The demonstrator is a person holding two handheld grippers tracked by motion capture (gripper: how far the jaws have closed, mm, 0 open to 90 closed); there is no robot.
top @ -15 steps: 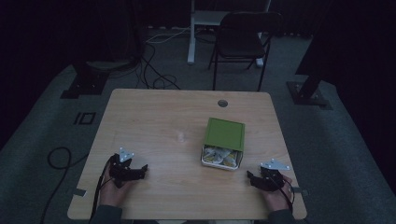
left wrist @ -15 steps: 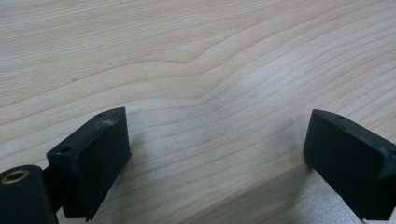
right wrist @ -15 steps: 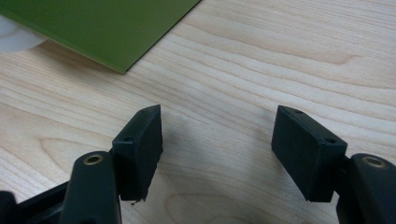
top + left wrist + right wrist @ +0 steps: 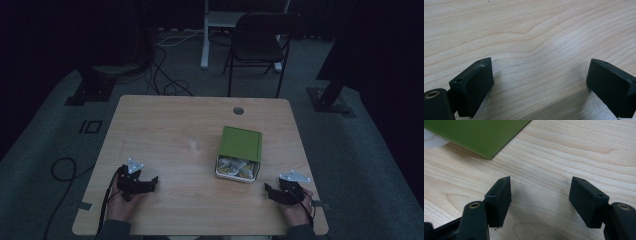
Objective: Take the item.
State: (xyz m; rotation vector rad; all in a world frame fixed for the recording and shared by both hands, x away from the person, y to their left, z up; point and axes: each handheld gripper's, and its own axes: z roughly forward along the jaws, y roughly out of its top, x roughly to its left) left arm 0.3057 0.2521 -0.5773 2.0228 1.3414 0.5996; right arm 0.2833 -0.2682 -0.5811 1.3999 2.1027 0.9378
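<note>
- On the near left part of the desk (image 4: 165, 125), the left hand-held gripper (image 4: 150, 181) rests in the person's left hand (image 4: 120, 200), its jaws spread wide with only bare wood grain between them in the left gripper view (image 4: 539, 82).
- At the near right corner, the right hand-held gripper (image 4: 268, 190) sits in the right hand (image 4: 295, 207), jaws likewise parted and holding nothing (image 4: 540, 195).
- Between the two, closer to the right side, stands a white container (image 4: 237, 172) of pale, yellowish contents that are too small to identify.
- A green lid (image 4: 241, 143) covers the far part of that container, leaving the near part uncovered.
- From the right gripper view, a corner of the green lid (image 4: 481, 135) lies ahead of the jaws and apart from them.
- A small clear object (image 4: 192, 146) stands near the desk's middle, left of the container; what it is cannot be told.
- A round cable hole (image 4: 238, 110) marks the desk's far edge.
- Beyond the desk, a dark chair (image 4: 260, 40) stands on the grey floor (image 4: 45, 130), with cables (image 4: 165, 75) trailing to its left.
</note>
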